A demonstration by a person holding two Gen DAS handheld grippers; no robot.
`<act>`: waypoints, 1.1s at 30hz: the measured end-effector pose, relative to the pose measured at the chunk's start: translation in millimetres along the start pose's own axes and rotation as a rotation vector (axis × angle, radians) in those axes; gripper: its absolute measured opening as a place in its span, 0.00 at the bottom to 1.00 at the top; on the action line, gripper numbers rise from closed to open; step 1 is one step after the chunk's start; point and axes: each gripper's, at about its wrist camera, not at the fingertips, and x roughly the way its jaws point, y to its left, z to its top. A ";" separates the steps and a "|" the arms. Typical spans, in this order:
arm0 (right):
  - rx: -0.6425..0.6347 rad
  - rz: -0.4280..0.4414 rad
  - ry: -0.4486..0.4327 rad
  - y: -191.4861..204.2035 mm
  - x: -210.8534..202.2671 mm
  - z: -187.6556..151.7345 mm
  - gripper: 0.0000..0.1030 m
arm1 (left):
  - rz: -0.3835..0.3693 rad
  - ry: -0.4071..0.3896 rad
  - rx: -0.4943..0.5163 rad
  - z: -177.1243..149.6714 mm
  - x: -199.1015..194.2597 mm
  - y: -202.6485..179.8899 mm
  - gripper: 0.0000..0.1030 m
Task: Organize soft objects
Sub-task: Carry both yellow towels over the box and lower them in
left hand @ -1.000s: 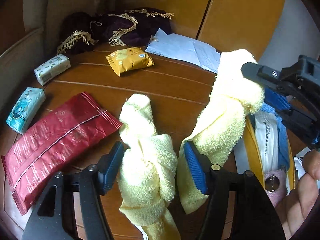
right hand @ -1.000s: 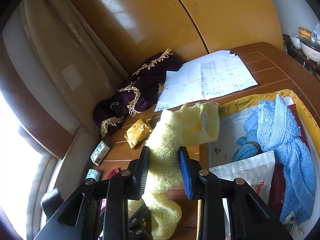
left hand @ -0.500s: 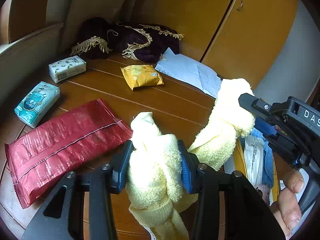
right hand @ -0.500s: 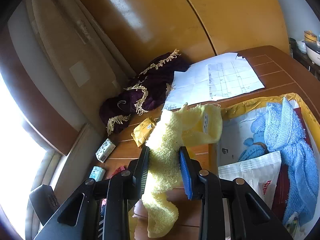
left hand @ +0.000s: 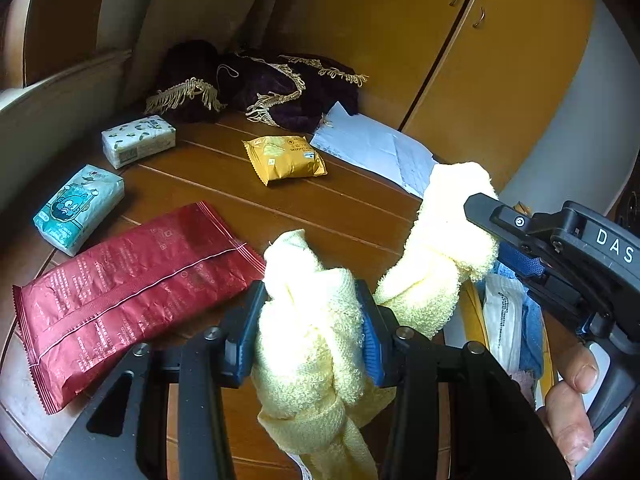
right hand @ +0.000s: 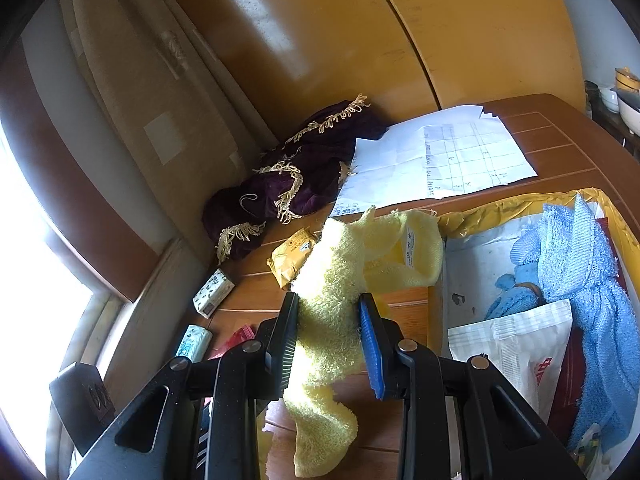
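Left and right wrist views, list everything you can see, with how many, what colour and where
yellow towel: 1, pale yellow, held above the table by both grippers
red packet: 1, red, flat on table, left
tissue packs: 2, teal and white-green, table's left edge
yellow snack packet: 1, mustard yellow, mid table
papers: a few sheets, white, far side of the table
purple cloth: 1, dark purple with gold fringe, far corner
yellow box: 1, yellow rim, right of the table
blue towel: 1, light blue, in the box
white bag: 1, white, in the box
table: 1, brown wood
left gripper: black, blue pads, gripping the towel
right gripper: black, blue pad, gripping the towel
hand: 1, on the right gripper's handle
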 end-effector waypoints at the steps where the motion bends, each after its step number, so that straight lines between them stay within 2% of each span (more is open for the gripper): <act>1: -0.001 0.000 0.000 0.1 0.2 -0.4 0.30 | 0.000 0.000 0.000 0.1 0.0 -0.3 0.40; 8: -0.009 0.008 -0.002 0.7 -1.4 -1.0 0.30 | -0.016 -0.027 -0.012 1.5 -5.5 0.2 0.40; 12: -0.017 0.038 -0.040 3.1 -14.5 -1.4 0.30 | -0.051 -0.067 -0.033 4.1 -14.3 3.0 0.40; 18: -0.067 0.209 -0.091 8.0 -59.0 -2.1 0.30 | -0.135 -0.139 -0.106 8.8 -34.4 14.0 0.40; 22: -0.106 0.306 -0.102 8.2 -101.6 -3.6 0.30 | -0.203 -0.121 -0.175 1.1 -44.3 14.0 0.40; 27: -0.151 0.296 -0.149 7.6 -163.7 8.0 0.30 | -0.300 -0.115 -0.142 -5.9 -63.3 -22.0 0.40; 30: -0.187 0.227 -0.174 5.8 -192.1 16.4 0.30 | -0.344 -0.110 -0.093 -5.5 -71.4 -50.2 0.40; 33: -0.218 0.137 -0.180 -2.7 -202.0 22.8 0.30 | -0.383 -0.090 -0.067 -3.3 -69.5 -72.1 0.40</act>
